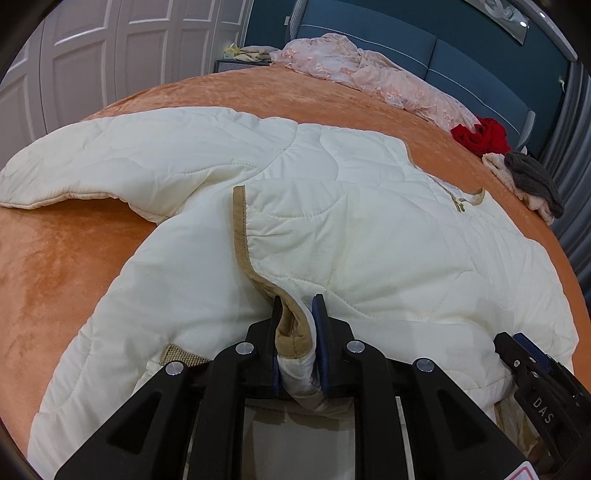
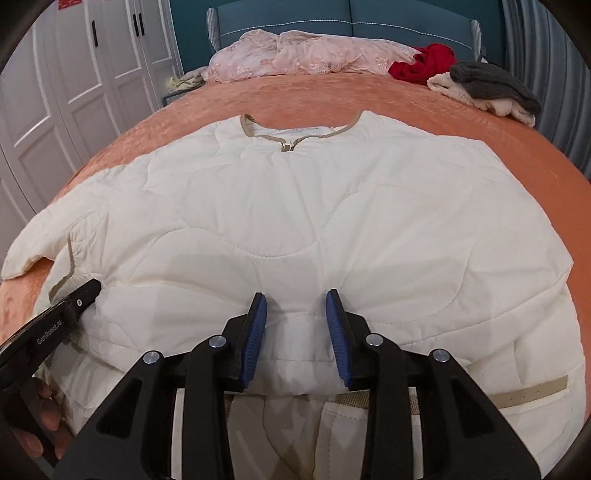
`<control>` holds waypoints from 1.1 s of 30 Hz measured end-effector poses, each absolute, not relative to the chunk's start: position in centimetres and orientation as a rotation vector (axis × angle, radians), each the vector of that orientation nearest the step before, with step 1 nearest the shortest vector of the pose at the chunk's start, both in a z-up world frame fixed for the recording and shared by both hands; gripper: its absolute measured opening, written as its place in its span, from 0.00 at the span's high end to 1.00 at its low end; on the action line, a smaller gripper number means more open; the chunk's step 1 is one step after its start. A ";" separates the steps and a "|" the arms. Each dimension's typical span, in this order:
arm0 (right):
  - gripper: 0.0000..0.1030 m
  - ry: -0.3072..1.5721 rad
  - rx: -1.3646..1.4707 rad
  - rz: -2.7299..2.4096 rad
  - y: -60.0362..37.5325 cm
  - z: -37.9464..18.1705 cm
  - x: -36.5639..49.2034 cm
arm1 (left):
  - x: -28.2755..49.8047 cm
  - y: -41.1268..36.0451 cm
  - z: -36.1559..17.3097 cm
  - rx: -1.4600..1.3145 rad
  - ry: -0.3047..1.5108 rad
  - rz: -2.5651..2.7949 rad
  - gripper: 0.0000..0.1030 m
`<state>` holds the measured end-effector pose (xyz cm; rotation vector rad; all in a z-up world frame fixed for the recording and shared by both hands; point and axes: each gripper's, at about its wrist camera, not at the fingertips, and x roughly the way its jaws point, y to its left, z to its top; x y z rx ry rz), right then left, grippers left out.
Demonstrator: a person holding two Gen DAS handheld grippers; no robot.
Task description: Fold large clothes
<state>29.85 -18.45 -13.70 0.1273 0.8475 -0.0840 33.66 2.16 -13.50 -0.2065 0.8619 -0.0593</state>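
A cream quilted jacket [image 1: 332,221] with tan trim lies spread on the orange bedspread [image 1: 66,258], one sleeve stretched out to the left. My left gripper [image 1: 297,317] is shut on the jacket's tan-trimmed sleeve cuff [image 1: 291,332], folded over the body. In the right wrist view the jacket [image 2: 295,206] lies collar away from me. My right gripper [image 2: 295,310] has its jaws part open around a thick fold of the jacket's near edge. The left gripper shows at the left of that view [image 2: 74,299], the right gripper at the right of the left view [image 1: 524,362].
A pink lace cover [image 2: 295,51] lies bunched at the blue headboard [image 2: 369,14]. A red garment [image 2: 421,62] and a grey and cream pile [image 2: 487,88] lie at the far right of the bed. White wardrobe doors [image 2: 74,74] stand to the left.
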 end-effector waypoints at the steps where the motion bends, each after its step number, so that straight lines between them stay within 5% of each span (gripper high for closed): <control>1: 0.69 0.842 0.118 -0.088 -18.3 -13.9 29.9 | 33.6 2.1 -13.5 -0.202 0.859 -0.057 0.84; 9: 0.68 0.831 0.114 -0.093 -18.3 -14.0 30.1 | 33.5 2.6 -13.2 -0.242 0.856 -0.073 0.82; 12: 0.68 0.839 0.130 -0.087 -18.4 -13.3 29.9 | 32.6 5.1 -11.6 -0.379 0.869 -0.088 0.72; 17: 0.56 0.780 0.128 -0.104 -18.1 -10.1 26.4 | 29.9 14.3 -6.7 -0.518 0.752 -0.031 0.37; 28: 0.46 0.815 0.181 -0.093 -17.2 -7.6 18.0 | 36.1 39.3 -11.3 -0.738 0.881 0.402 0.39; 33: 0.45 0.866 0.219 -0.094 -17.0 -8.2 16.9 | 38.3 40.8 -10.9 -0.750 0.848 0.418 0.46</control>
